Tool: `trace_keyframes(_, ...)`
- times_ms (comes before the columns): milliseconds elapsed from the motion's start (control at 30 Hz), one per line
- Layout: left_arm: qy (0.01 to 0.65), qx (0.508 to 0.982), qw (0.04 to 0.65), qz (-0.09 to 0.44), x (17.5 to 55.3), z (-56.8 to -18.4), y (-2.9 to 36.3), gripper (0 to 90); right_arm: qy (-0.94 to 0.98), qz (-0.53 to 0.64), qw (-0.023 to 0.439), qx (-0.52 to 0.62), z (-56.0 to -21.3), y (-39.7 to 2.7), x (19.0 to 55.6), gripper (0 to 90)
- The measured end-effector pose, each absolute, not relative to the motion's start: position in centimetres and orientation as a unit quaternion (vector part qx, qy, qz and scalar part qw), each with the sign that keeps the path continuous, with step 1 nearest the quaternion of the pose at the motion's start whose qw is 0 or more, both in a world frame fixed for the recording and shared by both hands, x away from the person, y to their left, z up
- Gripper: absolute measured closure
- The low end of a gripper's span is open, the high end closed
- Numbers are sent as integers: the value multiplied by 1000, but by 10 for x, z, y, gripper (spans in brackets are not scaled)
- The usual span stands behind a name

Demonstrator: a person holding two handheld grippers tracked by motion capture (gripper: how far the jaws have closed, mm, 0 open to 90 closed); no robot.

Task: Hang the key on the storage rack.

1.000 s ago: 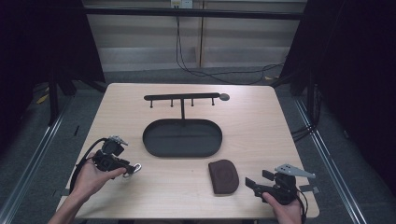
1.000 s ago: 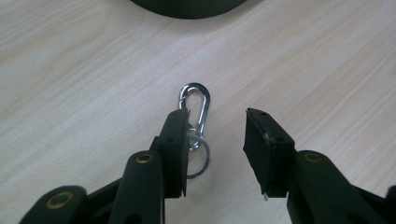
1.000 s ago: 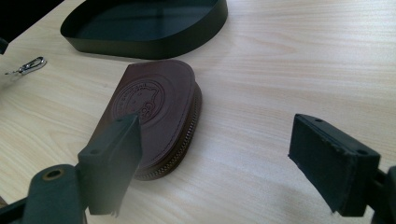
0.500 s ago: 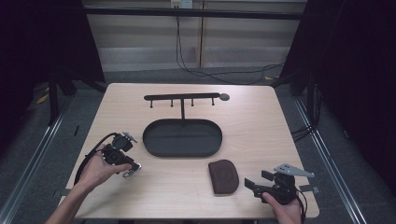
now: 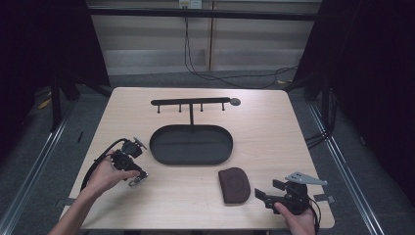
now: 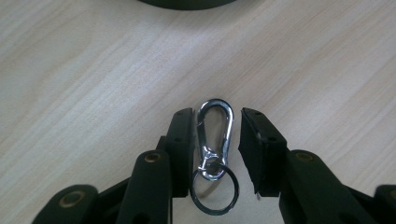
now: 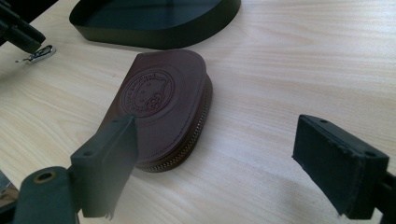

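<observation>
Since earlier: left claw [image 5: 138,179] is sliding toward 4 o'clock across the surface [image 5: 274,132] and sinking onto the clip; its jaws have just been closing, with the clip between them.
Carabiner clip [image 6: 214,128]: is lying flat on the wood at about 8 o'clock from the tray, its key ring [image 6: 214,192] pointing back toward the claw body.
Left claw state: jaws are standing narrowly apart around the clip; one pad [image 6: 183,140] is touching or nearly touching its side, the other [image 6: 254,140] is leaving a slim gap, so no firm grip yet.
Risk: the thin metal is sitting low, and pads closing unevenly are likely to push it sideways or tip it out rather than pinch it; a hold on the ring alone would be leaving the clip dangling.
Right claw [image 7: 219,163]: is hovering wide open with nothing held, near the surface's 5 o'clock corner.
Brown pouch [image 5: 234,184]: is resting just at 10 o'clock from the right claw, unchanged from before.
Oval tray [image 5: 191,144]: is sitting mid-surface.
Hook rack [image 5: 191,103]: is standing at 12 o'clock behind the tray.
</observation>
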State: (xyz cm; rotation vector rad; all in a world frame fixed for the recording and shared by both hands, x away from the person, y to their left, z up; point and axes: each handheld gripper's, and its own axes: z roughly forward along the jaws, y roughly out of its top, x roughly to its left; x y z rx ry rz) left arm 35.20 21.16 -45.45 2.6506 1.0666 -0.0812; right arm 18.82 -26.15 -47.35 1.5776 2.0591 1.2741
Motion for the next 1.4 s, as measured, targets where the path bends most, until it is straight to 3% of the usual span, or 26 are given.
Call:
trace_keyframes(367, 363, 925, 109, -26, 355, -465, 204, 650, 713, 427, 123, 542, -475, -260, 189, 140)
trace_keyframes(733, 357, 931, 73, 17, 349, -465, 191, 634, 717, 422, 120, 541, -475, -259, 189, 140)
trace_keyframes(867, 356, 932, 65, 7, 351, -465, 189, 676, 717, 421, 118, 543, -476, -259, 189, 140)
trace_keyframes(1400, 381, 922, 69, -14, 355, -459, 194, 683, 718, 419, 114, 544, -477, -259, 190, 140)
